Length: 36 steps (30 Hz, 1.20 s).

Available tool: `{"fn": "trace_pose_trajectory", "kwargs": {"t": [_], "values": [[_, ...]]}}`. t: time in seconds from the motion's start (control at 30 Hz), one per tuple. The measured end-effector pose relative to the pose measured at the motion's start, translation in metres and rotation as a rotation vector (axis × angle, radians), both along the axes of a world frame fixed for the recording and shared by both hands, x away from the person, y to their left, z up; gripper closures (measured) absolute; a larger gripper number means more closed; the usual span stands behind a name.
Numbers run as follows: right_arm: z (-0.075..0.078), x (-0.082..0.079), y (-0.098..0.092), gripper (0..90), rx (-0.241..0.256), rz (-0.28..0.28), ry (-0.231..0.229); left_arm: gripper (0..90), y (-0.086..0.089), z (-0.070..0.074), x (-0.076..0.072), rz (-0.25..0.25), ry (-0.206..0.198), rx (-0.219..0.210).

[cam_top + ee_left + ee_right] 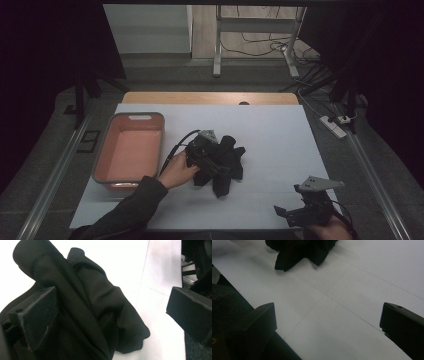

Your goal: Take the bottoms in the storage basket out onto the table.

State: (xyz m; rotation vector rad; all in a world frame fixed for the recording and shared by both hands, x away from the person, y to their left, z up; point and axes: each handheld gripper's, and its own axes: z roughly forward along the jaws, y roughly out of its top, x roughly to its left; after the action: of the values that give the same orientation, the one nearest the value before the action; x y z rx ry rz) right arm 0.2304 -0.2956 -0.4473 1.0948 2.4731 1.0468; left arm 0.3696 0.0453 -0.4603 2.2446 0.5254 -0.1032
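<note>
From the high view, a crumpled black cloth [224, 162] lies mid-table on the white sheet [270, 130], just right of the pink tray [131, 150], its long axis running near to far; the left gripper [212, 162] rests on it, forearm angled in from bottom left. The left gripper view shows jaws spread around the cloth's [95, 307] folds. The right gripper view shows jaws wide apart over bare sheet, the cloth [299, 250] cut off at the top.

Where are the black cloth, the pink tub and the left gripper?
black cloth [227, 167]: high view, middle of the crumpled heap.
pink tub [111, 134]: high view, grey rim on its left side.
left gripper [216, 166]: high view, between its fingertips, over the cloth.
</note>
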Motion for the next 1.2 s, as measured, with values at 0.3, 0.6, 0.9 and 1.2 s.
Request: {"fn": "trace_pose_trajectory", "kwargs": {"t": [0.3, 0.6, 0.9, 1.2], "values": [[0.000, 0.000, 0.000, 1.0, -0.002, 0.000, 0.000, 0.0, 0.004, 0.005, -0.005, -0.005, -0.015, 0.002], [0.000, 0.000, 0.001, 1.0, -0.005, 0.002, 0.001, 0.0, 0.008, 0.010, -0.012, 0.002, -0.021, 0.006], [0.000, 0.000, 0.001, 1.0, -0.007, 0.004, 0.002, 0.0, 0.012, 0.013, -0.017, 0.006, -0.017, -0.010], [0.000, 0.000, 0.001, 1.0, -0.013, 0.008, 0.002, 0.0, 0.014, 0.015, -0.023, 0.012, -0.020, -0.009]]}}
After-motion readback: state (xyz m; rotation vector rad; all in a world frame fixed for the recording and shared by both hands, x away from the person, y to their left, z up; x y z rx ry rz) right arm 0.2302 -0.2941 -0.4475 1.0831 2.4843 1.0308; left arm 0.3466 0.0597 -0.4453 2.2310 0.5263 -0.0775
